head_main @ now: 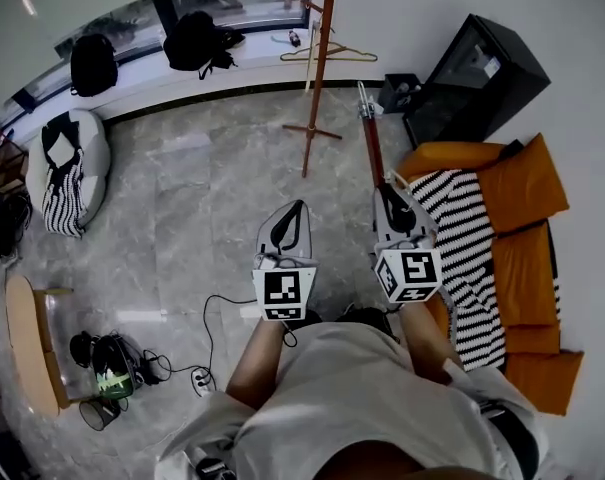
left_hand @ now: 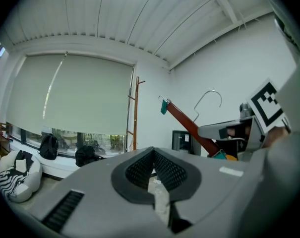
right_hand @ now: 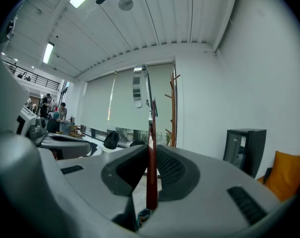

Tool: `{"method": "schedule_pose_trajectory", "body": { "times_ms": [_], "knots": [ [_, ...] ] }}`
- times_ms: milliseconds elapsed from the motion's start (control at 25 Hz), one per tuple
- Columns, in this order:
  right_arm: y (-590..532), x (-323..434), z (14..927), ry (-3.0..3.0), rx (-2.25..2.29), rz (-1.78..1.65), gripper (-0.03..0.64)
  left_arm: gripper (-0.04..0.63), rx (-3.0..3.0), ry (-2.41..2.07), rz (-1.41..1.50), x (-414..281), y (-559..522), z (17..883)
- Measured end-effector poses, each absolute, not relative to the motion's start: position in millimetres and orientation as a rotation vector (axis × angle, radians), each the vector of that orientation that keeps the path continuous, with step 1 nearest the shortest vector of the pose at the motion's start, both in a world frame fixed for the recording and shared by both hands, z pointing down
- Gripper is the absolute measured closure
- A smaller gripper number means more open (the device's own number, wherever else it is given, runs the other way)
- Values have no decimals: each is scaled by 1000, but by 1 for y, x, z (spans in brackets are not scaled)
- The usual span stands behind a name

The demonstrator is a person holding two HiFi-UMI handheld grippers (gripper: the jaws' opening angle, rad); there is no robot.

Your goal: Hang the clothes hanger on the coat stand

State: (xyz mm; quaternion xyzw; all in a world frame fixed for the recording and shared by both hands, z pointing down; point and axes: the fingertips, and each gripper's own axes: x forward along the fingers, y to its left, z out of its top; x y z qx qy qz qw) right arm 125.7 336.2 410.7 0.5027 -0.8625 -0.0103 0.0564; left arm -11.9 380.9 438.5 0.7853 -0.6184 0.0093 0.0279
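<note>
gripping thin red-brown wood hanger [head_main: 372, 148] with silver hook and teal clip in right gripper [right_hand: 150, 155] | pinching left gripper [left_hand: 153, 152] fully shut, holding nothing

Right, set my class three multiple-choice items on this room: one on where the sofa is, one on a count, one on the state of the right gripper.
1. Where in the head view is the orange sofa?
A. Left edge. B. Right side. C. Top, under the window.
2. How many black backpacks sit on the window sill?
A. One. B. Four. C. Two.
3. What state is the right gripper in?
A. Shut on the clothes hanger. B. Open and empty. C. Shut on a backpack.

Answers:
1 B: the sofa lies along the right wall, beside the right gripper.
2 C: one bag sits at the left of the sill and one nearer the middle.
3 A: the right gripper view shows the hanger's red bar pinched between the pads.
</note>
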Motion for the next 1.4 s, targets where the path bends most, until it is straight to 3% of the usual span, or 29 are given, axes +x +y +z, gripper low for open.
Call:
{"method": "schedule_pose_trajectory", "body": {
  "times_ms": [200, 800, 1400],
  "knots": [
    [334, 102, 415, -2592, 1541, -25, 568, 586, 2403, -1884, 41, -44, 377, 453],
    [213, 100, 432, -2611, 1500, 49, 569, 586, 2462, -1823, 168, -35, 257, 463],
    [62, 139, 429, -2733, 1360, 81, 569, 586, 2469, -1702, 317, 30, 92, 471]
  ]
}}
